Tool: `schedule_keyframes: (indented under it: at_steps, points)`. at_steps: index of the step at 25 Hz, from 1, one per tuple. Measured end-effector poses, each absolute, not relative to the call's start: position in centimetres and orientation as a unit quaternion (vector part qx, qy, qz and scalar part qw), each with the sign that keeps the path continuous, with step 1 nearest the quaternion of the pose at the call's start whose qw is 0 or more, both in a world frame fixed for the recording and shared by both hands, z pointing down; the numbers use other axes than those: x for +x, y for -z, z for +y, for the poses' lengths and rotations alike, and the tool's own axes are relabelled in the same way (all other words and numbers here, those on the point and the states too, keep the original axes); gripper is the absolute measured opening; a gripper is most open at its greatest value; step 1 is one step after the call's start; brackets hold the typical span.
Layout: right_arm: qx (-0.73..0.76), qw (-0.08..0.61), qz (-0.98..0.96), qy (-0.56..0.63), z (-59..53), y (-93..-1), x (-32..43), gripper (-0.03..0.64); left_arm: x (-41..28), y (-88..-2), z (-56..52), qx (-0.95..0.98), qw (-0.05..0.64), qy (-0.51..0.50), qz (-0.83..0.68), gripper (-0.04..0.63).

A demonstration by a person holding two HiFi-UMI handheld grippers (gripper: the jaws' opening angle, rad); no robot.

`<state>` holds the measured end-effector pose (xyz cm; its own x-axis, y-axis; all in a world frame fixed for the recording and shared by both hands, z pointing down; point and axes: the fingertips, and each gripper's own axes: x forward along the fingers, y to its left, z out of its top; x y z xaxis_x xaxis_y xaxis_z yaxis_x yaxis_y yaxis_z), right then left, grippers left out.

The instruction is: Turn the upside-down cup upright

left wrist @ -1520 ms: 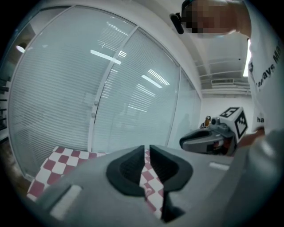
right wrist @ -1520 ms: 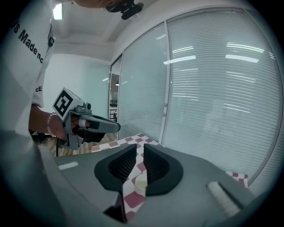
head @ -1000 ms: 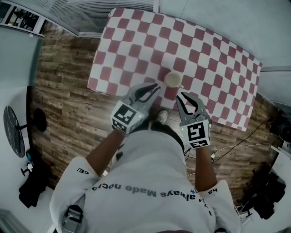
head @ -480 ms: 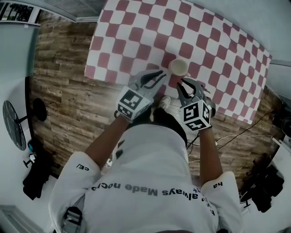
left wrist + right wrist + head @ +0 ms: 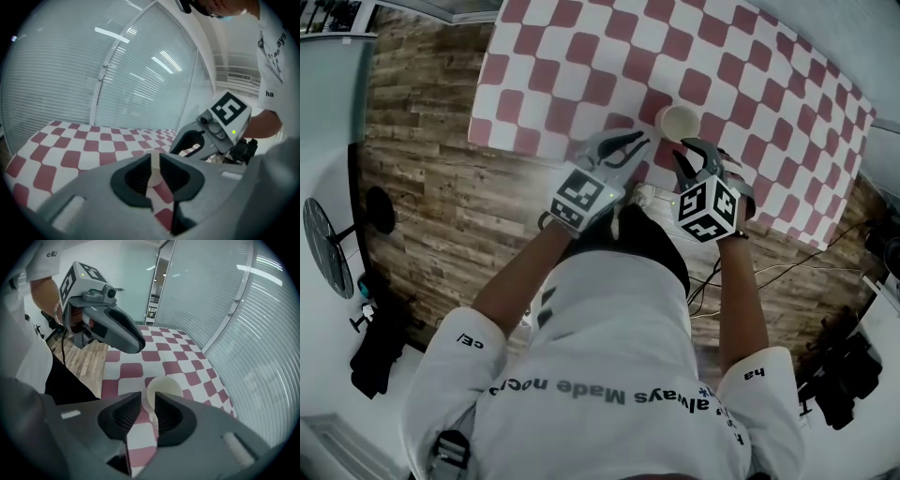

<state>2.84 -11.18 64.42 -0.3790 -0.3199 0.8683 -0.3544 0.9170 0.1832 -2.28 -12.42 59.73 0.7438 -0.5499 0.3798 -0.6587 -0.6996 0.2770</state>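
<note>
Cup point(image 5: 680, 122) on checked table point(image 5: 581, 56) by near edge, not yet turned. Right gripper point(image 5: 689, 157) just short of it, jaws slightly spread, have just been opening, nothing between; likely readying grasp. Left gripper point(image 5: 630, 146) near cup's left, jaws narrowly parted, empty, probably standing by.

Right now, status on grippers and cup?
Left gripper barely open, empty. Right gripper jaws just been opening, aimed at cup, nothing between them. Cup on checked table, nothing blocking.

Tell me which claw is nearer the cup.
Right. The right claw, jaws just opened wider, nothing between them, is just short of the cup; the left claw is farther off at its left.
</note>
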Motion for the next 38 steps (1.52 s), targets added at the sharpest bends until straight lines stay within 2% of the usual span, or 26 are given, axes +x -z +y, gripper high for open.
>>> schedule_keyframes:
  at_steps: [19,23,38]
  points:
    - [0.095,0.610,-0.786,0.015,-11.7,-70.4,1.3,0.081,-3.3,-65.5,-13.1,0.903,0.225,-0.154,-0.332,0.058]
    - [0.100,0.607,-0.788,0.013,-12.0,-70.7,1.2,0.050,-3.2,-65.4,-13.1,0.904,0.226,-0.152,-0.331,0.058]
    - [0.097,0.593,-0.799,-0.012,-11.4,-68.5,1.7,0.028,-3.4,-63.4,-12.9,0.903,0.229,-0.144,-0.335,0.058]
